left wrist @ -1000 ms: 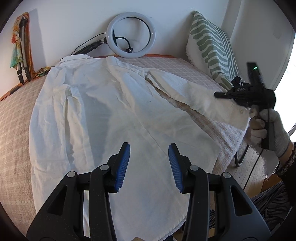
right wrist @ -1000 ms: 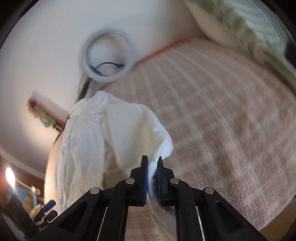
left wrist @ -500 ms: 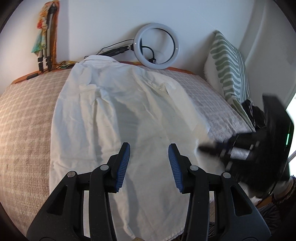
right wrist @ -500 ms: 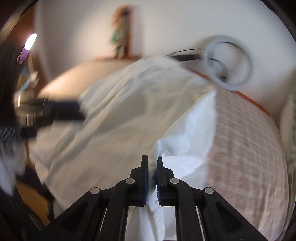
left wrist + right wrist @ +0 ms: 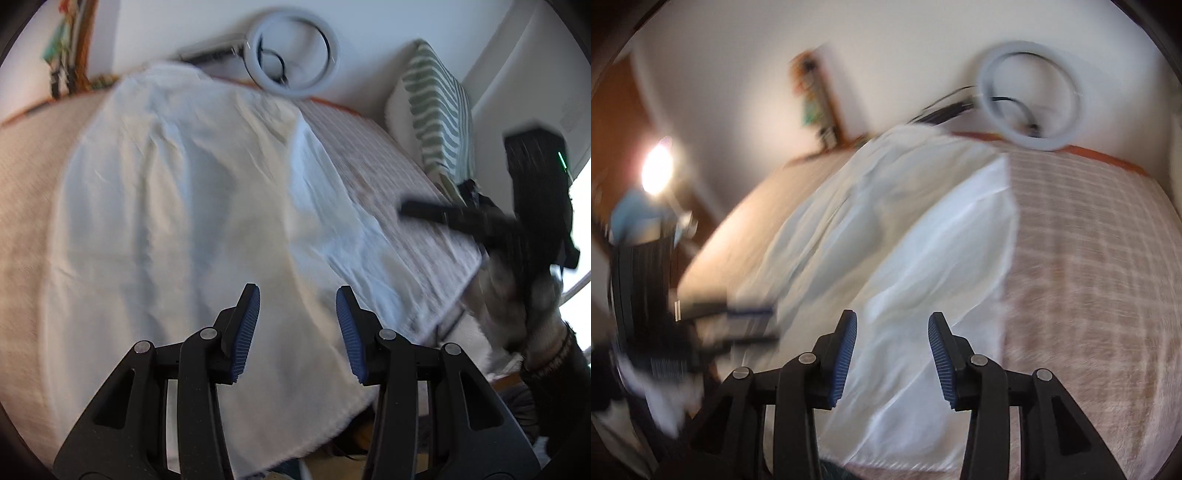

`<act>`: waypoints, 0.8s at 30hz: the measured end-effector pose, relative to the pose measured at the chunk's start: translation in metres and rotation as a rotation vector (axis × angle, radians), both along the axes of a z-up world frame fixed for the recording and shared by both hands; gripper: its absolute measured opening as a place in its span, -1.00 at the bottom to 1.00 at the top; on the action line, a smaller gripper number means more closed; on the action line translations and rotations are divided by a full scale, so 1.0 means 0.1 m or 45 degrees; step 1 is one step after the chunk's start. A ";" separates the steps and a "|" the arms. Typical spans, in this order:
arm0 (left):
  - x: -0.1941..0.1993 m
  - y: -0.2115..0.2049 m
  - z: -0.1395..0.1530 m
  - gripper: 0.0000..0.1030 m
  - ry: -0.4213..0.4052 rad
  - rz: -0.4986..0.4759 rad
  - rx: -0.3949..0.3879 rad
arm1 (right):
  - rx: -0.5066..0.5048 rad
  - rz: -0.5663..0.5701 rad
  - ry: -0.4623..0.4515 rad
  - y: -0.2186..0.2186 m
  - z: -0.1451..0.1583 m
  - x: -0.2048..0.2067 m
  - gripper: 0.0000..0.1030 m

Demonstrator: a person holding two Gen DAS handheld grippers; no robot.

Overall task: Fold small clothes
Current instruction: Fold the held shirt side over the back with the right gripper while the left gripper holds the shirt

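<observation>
**A:** Two sets of tongs, and only one changed anything. The right gripper (image 5: pixel 892 354) was pinched on the sleeve cuff a second ago. Its jaws have just been opening, and now they stand spread with nothing between the pads.

**B:** So the sleeve's dropped?

**A:** Yep. It was stretched out toward the striped pillow (image 5: pixel 437 122) before; now the sleeve (image 5: pixel 945 258) lies folded in over the white shirt (image 5: pixel 177 206), just ahead of the right tongs and running away toward the ring light (image 5: pixel 1030 96).

**B:** And the left gripper (image 5: pixel 297 332)?

**A:** Same half-spread gap as before, empty, hovering over the shirt's lower body. The shirt itself lies flat on the checked bedspread (image 5: pixel 1089 258).

**B:** So one sleeve is done?

**A:** I'd say so. The other sleeve, out past the left tongs, looks like it's next.
</observation>
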State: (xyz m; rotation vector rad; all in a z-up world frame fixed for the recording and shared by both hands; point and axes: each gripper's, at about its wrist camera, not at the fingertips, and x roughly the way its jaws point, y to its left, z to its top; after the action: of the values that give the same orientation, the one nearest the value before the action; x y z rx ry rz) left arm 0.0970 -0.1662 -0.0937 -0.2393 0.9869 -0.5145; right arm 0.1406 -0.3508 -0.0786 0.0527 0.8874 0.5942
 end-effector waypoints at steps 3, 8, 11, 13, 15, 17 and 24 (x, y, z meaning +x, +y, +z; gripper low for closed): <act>-0.05 -0.13 -0.12 -0.15 0.070 -0.015 -0.042 | 0.046 -0.091 0.041 -0.11 0.06 0.35 -0.10; -0.11 -0.29 -0.24 -0.08 0.081 0.022 -0.054 | 0.007 -0.099 0.023 -0.02 0.28 0.99 0.28; -0.05 -0.29 -0.33 -0.08 0.100 0.060 -0.077 | -0.055 -0.152 0.060 0.02 0.22 1.53 0.27; -0.03 -0.28 -0.37 -0.08 0.098 0.076 -0.091 | -0.092 -0.195 0.104 0.03 0.14 1.82 0.26; -0.02 -0.30 -0.39 -0.42 0.091 0.069 -0.104 | -0.104 -0.228 0.163 0.05 -0.02 2.16 0.18; 0.00 -0.33 -0.42 -0.70 0.108 0.047 -0.137 | -0.124 -0.265 0.226 0.08 -0.18 2.43 0.00; 0.02 -0.29 -0.40 -0.81 0.175 0.042 -0.320 | -0.228 -0.278 0.254 0.26 -0.40 2.72 -0.94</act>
State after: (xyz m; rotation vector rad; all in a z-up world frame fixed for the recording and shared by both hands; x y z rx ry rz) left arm 0.0995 -0.1956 -0.1337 -0.5211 1.0495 -0.5980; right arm 0.4122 -0.3248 -0.1189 0.0464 1.1090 0.3077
